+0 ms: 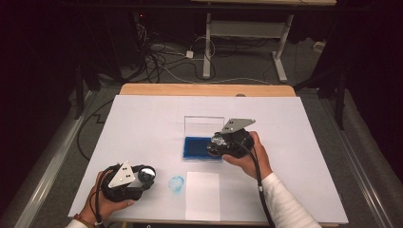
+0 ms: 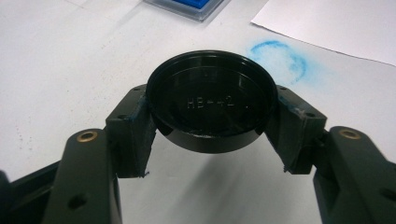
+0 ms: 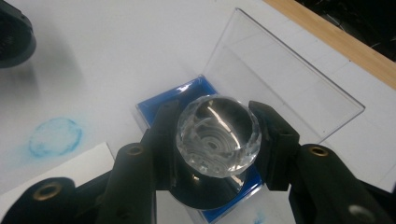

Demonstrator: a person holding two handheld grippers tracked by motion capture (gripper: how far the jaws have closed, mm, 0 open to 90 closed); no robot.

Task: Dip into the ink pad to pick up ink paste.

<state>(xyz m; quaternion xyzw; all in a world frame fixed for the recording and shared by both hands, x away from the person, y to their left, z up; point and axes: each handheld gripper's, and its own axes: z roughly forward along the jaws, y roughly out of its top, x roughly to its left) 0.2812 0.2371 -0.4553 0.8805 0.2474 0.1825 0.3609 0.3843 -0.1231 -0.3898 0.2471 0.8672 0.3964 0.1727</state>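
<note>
My left gripper [image 1: 145, 176] [image 2: 215, 122] is near the table's front left, shut on a round black cap [image 1: 147, 174] [image 2: 212, 100] marked "HB--2" and held just above the white surface. My right gripper [image 1: 216, 144] [image 3: 217, 140] is shut on a faceted clear stamp [image 3: 217, 135] with a black base. It hovers over the right part of the blue ink pad [image 1: 196, 147] [image 3: 156, 106], whose clear lid [image 1: 203, 126] [image 3: 275, 79] stands open behind it. A round blue print [image 1: 176, 184] [image 2: 280, 58] [image 3: 55, 136] marks the surface.
A white sheet of paper [image 1: 202, 195] [image 2: 336, 23] [image 3: 60, 172] lies at the front middle, just right of the blue print. A white board covers the table, with a wooden edge [image 1: 204, 89] at the far side. Cables and desk legs lie on the floor beyond.
</note>
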